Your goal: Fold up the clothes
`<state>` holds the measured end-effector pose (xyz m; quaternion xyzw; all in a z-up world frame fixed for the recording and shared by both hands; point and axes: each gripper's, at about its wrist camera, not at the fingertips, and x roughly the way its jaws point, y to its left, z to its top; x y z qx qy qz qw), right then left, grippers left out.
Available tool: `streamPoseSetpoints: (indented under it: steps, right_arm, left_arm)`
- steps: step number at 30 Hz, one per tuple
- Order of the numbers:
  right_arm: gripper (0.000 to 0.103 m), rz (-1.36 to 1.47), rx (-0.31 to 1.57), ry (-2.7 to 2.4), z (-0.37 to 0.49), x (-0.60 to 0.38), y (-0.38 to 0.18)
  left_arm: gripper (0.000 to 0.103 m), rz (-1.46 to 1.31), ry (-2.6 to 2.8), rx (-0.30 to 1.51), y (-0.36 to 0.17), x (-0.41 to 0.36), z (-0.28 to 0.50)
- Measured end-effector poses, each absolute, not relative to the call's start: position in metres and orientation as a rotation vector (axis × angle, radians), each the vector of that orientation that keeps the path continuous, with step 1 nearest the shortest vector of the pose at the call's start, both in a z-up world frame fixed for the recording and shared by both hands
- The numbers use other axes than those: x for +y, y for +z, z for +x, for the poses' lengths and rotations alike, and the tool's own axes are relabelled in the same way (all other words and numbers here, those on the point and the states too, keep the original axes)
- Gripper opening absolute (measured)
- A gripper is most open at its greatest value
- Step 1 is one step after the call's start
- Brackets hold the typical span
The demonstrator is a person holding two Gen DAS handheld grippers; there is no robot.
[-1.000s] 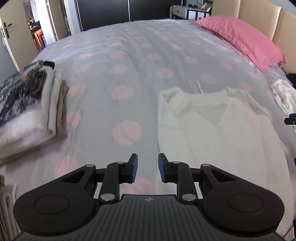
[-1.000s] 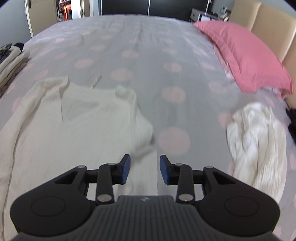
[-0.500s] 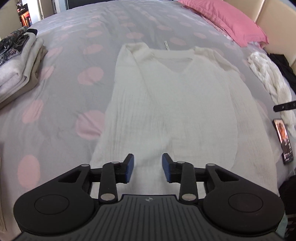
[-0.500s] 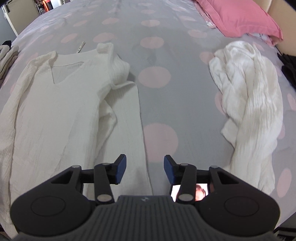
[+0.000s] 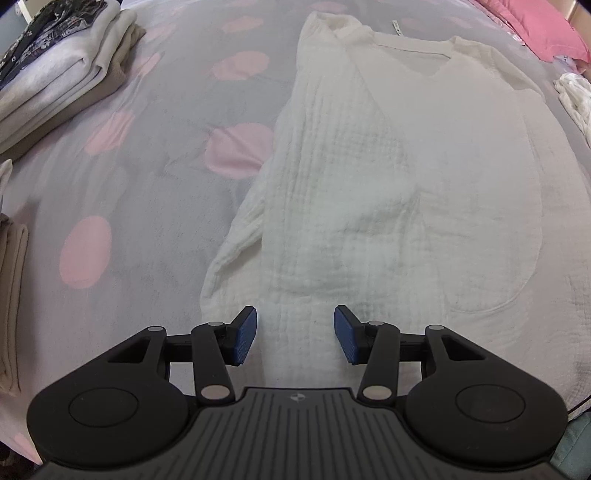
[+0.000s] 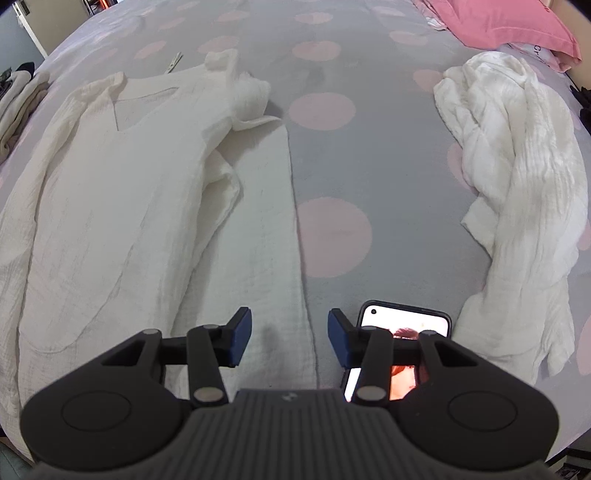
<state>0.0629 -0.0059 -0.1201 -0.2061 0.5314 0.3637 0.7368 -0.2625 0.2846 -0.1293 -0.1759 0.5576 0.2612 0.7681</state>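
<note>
The left gripper [image 5: 294,334] points steeply down over the near hem of the white shirt [image 5: 388,177], on the shirt's left side. Its jaws stand about half apart with nothing pinched; the blue pads [image 5: 244,334] hang over the fabric, and whether they touch it cannot be told. Just beyond the left pad lies the end of the left sleeve [image 5: 236,236], which runs down along the shirt's body.

The right gripper [image 6: 290,334] also points steeply down, jaws likewise about half apart and gripping nothing. Between its pads [image 6: 240,338] shows the right edge of the shirt [image 6: 122,206] near the hem, where a flat strip of fabric meets the bedspread [image 6: 369,155]. Contact with the cloth cannot be judged here either. Behind the right finger lies a phone [image 6: 404,321] with its screen lit, flat on the bedspread just beside the shirt's edge.

The shirt lies face up and spread on the grey bedspread with pink dots, V-neck at the far end. Its right sleeve [image 6: 243,92] is bunched near the shoulder. To the right, well apart, lies a crumpled white garment [image 6: 517,177]. At the far right corner is a pink pillow [image 6: 509,22]. On the left edge of the bed sits a stack of folded clothes [image 5: 59,70].
</note>
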Motion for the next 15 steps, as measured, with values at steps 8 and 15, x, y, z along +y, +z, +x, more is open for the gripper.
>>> streamPoseSetpoints:
  steps: [8, 15]
  right_arm:
    - [0.046, -0.503, 1.281, 0.754, 0.061, -0.007, -0.154]
    - [0.003, -0.363, 1.220, 0.716, 0.070, -0.019, -0.114]
  left_arm:
    - [0.044, -0.406, 0.574, 1.202, -0.129, 0.282, -0.264]
    - [0.044, -0.442, 0.583, 1.189, -0.128, 0.285, -0.268]
